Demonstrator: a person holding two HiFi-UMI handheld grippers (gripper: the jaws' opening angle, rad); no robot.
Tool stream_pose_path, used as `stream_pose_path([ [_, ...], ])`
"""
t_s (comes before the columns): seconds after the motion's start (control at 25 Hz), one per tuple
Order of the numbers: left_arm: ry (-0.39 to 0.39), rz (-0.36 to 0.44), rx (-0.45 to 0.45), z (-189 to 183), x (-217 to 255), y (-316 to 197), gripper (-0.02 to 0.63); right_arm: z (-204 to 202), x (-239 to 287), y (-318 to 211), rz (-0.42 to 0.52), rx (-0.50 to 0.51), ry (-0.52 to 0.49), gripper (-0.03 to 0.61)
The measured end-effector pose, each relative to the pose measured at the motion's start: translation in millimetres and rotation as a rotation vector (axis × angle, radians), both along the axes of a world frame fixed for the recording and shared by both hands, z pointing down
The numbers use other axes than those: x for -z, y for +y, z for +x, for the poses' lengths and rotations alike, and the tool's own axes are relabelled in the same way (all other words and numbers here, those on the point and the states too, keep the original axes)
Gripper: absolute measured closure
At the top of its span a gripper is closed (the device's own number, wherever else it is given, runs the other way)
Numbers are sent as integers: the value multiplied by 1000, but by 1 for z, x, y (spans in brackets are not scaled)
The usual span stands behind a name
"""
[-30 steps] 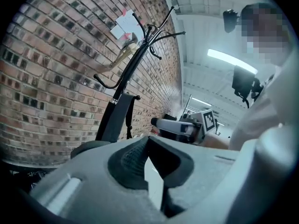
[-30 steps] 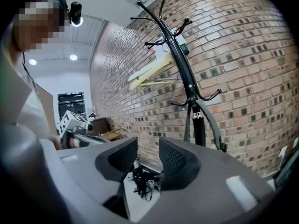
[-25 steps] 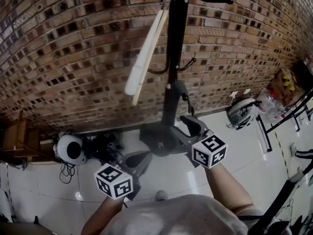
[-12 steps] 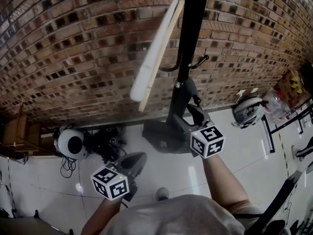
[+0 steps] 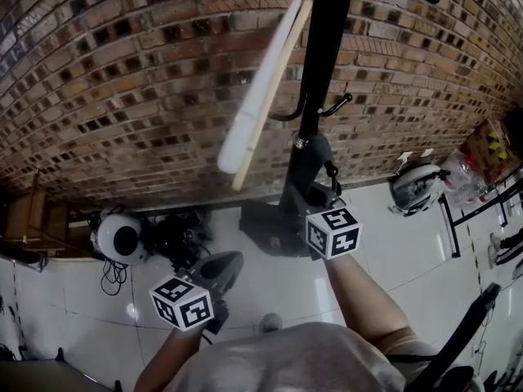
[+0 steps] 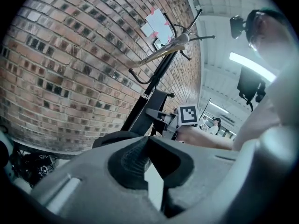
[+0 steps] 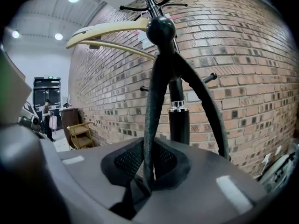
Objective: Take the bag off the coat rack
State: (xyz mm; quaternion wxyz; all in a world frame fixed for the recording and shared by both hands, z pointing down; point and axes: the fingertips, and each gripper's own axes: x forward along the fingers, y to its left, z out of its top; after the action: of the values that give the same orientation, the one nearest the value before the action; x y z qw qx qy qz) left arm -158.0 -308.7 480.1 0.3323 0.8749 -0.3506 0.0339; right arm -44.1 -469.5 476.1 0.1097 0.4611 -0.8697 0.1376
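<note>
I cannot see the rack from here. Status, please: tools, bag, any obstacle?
Right tool just closed on bag strap. Left tool shut, empty. Strap looped over hook knob; bag not off yet. Nothing in the way.

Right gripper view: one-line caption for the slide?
Right gripper has just closed its jaws on the bag strap looped over a knob of the coat rack, brick wall behind.

A slim dark bag [image 5: 299, 176] hangs upright against the pole of the black metal coat rack [image 5: 325, 47], at the centre of the head view. Its dark woven strap [image 7: 153, 101] loops over a ball-tipped hook [image 7: 161, 29] at upper centre, its two strands spreading downward.
</note>
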Motion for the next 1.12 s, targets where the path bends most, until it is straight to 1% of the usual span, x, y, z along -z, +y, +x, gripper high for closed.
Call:
stream_pose_path([
  [0.08,9,-7,10,-1,-2,-1,618,1,0,0,-7,-11,-24,549],
  [0.2,-12,-14,4,-1,-7,3,618,0,0,3,-28,-19,-50,554],
  [0.36,6,-40,-11,4,-9,8,618,-3,5,7,-88,18,-77,555],
  [0.48,13,-45,3,5,-10,7,618,-7,13,14,-76,51,-43,557],
  [0.6,23,-44,5,10,-7,8,618,-7,26,21,-72,71,-71,557],
  [0.72,26,-36,3,14,-2,14,618,-7,47,29,-53,84,-128,557],
  [0.84,31,-18,22,17,6,22,618,-3,76,45,-19,102,-199,557],
  [1.0,29,4,41,23,18,49,618,0,109,91,-17,162,-334,557],
  [1.12,28,30,58,30,30,77,618,8,127,130,-18,198,-393,557],
])
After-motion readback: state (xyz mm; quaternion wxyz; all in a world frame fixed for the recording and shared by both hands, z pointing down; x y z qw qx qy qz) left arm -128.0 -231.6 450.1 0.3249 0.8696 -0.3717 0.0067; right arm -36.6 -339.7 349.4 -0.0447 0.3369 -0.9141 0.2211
